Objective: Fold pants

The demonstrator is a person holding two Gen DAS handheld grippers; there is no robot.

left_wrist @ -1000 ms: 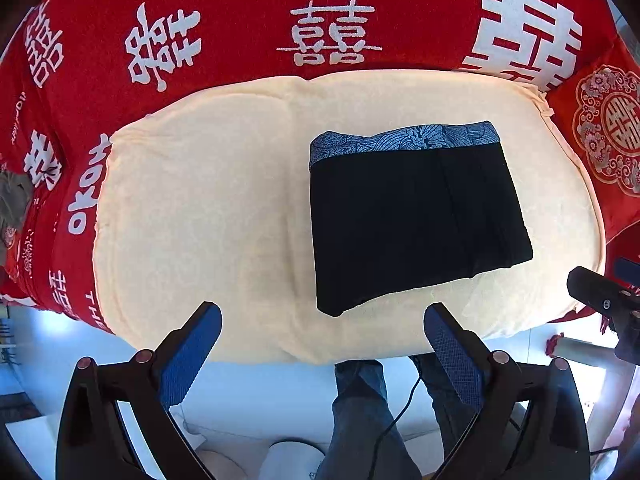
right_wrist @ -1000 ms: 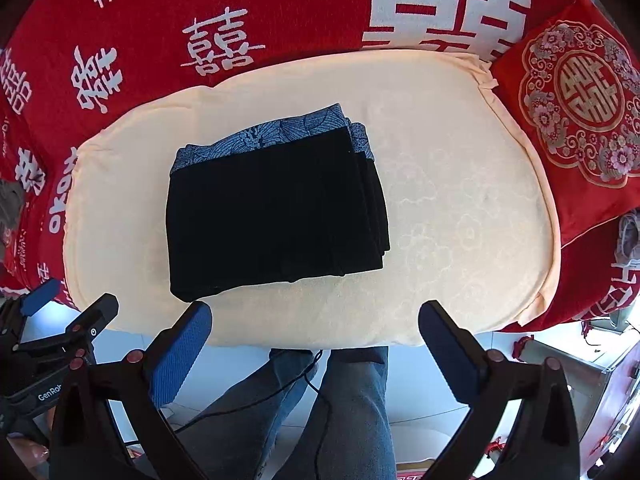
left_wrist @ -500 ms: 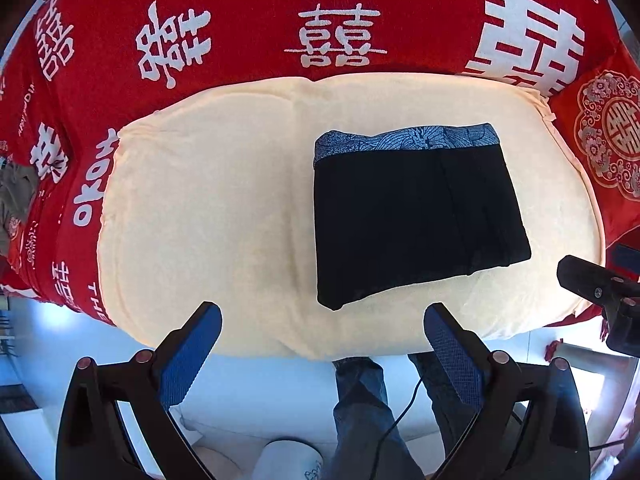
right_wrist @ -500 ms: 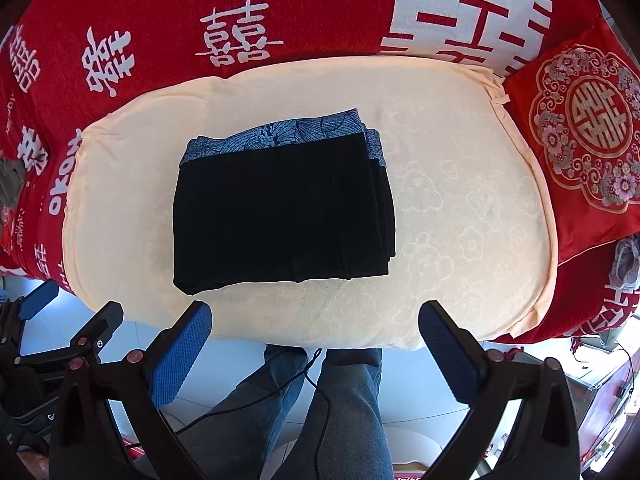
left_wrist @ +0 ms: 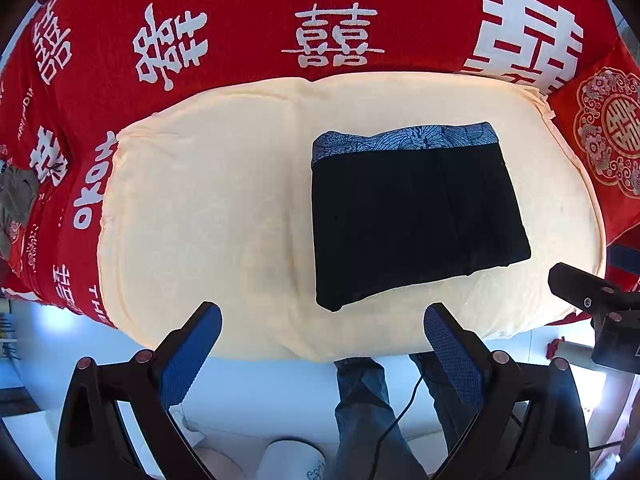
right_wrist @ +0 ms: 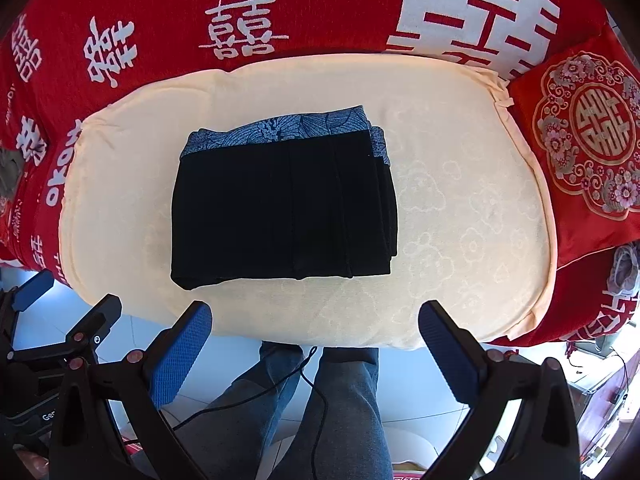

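Left wrist: cream cushion [left_wrist: 200,208] (red cover [left_wrist: 248,4])

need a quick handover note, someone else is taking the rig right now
Left gripper: open, empty, held off the near edge of the cushion.
Right gripper: open, empty, also held off the near edge.
Pants: folded into a compact black rectangle on the cushion, blue patterned waistband along the far edge.
Done: the fold looks finished.
Left: probably nothing, perhaps square the layered right edge.
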